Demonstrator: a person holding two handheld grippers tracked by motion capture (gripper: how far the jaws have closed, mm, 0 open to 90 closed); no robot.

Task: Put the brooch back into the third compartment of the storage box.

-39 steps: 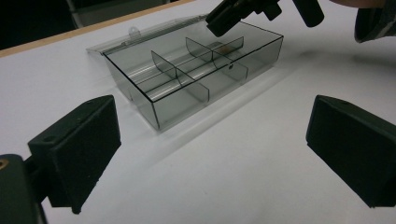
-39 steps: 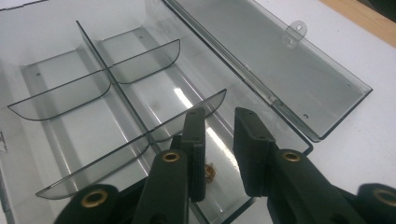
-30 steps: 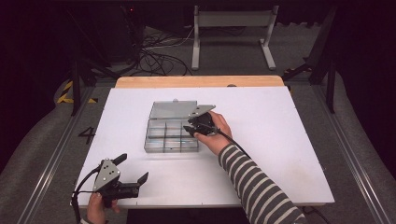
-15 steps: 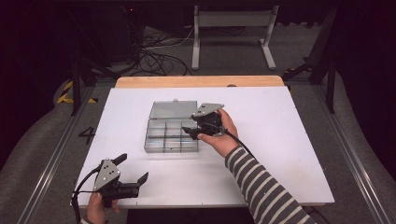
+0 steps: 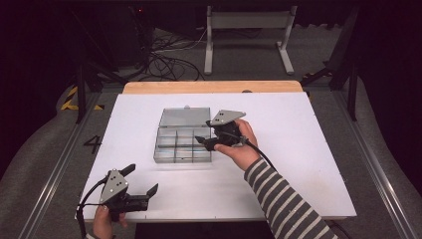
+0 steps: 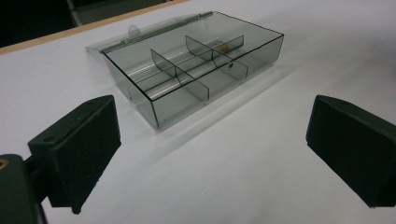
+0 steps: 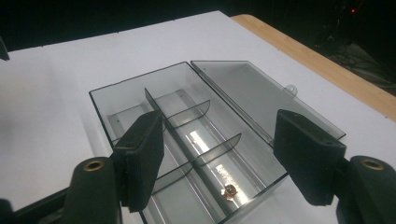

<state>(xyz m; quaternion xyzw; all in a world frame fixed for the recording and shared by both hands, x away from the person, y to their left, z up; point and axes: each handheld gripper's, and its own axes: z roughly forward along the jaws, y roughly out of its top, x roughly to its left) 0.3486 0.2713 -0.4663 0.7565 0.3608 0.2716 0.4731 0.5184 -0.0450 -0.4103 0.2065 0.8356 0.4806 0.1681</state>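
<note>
Right gripper (image 5: 205, 133) hovering jaws apart over compartment box (image 5: 183, 140), box sitting mid-table (image 5: 298, 149) with lid (image 5: 185, 117) open. Small brass nut (image 7: 229, 190) lying in one compartment. Left gripper (image 5: 143, 181) resting well apart from box, jaws apart.

A lab or recording studio rather than a home. The white surface (image 5: 308, 164) with a wooden far edge (image 5: 209, 87) stands on grey carpet (image 5: 30, 164) among dark surroundings. Black cables (image 5: 169, 52) tangle on the floor at far left, a grey metal stand (image 5: 249, 30) sits behind, and yellow-black hazard tape (image 5: 69, 99) marks the floor at left.
</note>
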